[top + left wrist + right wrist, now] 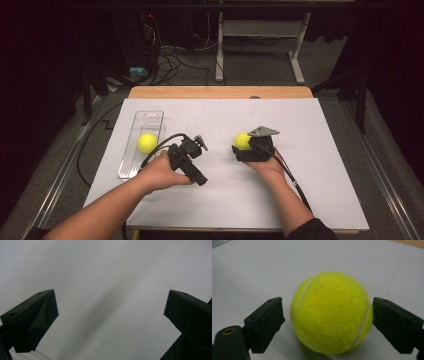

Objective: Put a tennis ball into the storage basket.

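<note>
The right gripper [243, 145] rests on the white sheet [310, 150] right of centre, held in the right hand [267, 167]. Its jaws stand apart on either side of a ball [331, 312]. In the right gripper view, the right jaw touches or nearly touches the felt, while a narrow gap remains at the left jaw. The ball sits on the sheet between them, not lifted. In the high view the ball [242, 140] shows at the gripper's front, partly under the grey plate [263, 131].

The left gripper [199, 142] lies left of centre in the left hand [159, 172], tilted, with its cable looping toward the tray [150, 117]. Its jaws stand wide apart with nothing between them; the left gripper view looks down on bare sheet, with a corner of the tray at the lower left.

A second ball [147, 142] lies in the clear tray, near its middle. The tray lies lengthwise on the sheet's left part, just beside the left gripper.
</note>
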Action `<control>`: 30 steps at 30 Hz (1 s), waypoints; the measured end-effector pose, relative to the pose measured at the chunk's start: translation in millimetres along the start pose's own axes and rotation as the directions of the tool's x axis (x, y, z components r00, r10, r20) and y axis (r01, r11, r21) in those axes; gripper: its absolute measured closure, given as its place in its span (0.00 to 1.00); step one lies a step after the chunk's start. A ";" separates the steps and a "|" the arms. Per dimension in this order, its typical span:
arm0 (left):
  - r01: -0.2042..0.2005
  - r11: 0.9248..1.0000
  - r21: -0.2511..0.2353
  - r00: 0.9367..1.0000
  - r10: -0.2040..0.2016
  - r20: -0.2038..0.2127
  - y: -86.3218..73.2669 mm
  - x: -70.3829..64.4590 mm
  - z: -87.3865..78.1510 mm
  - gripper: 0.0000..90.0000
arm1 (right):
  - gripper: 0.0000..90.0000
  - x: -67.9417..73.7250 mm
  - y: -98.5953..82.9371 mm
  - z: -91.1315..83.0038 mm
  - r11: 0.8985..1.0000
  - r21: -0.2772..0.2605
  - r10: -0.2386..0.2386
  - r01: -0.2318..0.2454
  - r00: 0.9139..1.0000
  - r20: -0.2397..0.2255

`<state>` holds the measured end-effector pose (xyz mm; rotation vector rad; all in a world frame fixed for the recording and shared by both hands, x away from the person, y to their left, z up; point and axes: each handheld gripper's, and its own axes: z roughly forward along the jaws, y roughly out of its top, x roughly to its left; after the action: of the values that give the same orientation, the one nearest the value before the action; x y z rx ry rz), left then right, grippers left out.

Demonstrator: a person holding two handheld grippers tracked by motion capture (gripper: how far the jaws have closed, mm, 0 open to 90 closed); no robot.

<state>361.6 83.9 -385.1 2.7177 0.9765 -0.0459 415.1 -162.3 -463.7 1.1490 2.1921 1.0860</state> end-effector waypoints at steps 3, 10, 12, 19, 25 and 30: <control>0.001 1.000 -0.002 1.000 -0.001 0.003 0.0 0.2 -0.1 0.00 | 0.19 -1.2 -0.7 2.2 1.000 0.019 0.003 -0.003 1.000 -0.001; -0.002 1.000 -0.002 1.000 0.002 0.003 0.9 -0.8 1.1 0.00 | 0.30 -1.6 -2.1 2.8 0.999 0.039 -0.001 0.001 1.000 -0.003; -0.001 1.000 0.000 1.000 0.001 0.004 1.2 -0.8 1.3 0.00 | 0.30 -0.4 -2.3 1.0 0.999 0.038 -0.010 0.010 1.000 -0.006; 0.002 1.000 -0.004 1.000 -0.002 -0.002 0.5 -1.1 0.8 0.01 | 0.30 6.4 -3.7 -16.7 0.999 -0.008 -0.032 0.032 0.999 -0.030; 0.001 1.000 0.001 1.000 -0.001 -0.004 0.6 -2.4 0.6 0.01 | 0.30 13.2 -11.4 -40.2 0.998 -0.056 -0.043 0.041 0.998 -0.039; -0.006 1.000 0.009 1.000 0.006 -0.001 1.4 -4.7 1.8 0.01 | 0.31 13.9 -23.1 -58.6 0.996 -0.080 -0.040 0.036 0.998 -0.049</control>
<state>358.9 79.4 -386.0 2.7289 0.9700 -0.0482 356.8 -184.6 -447.5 1.0524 2.1789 1.1867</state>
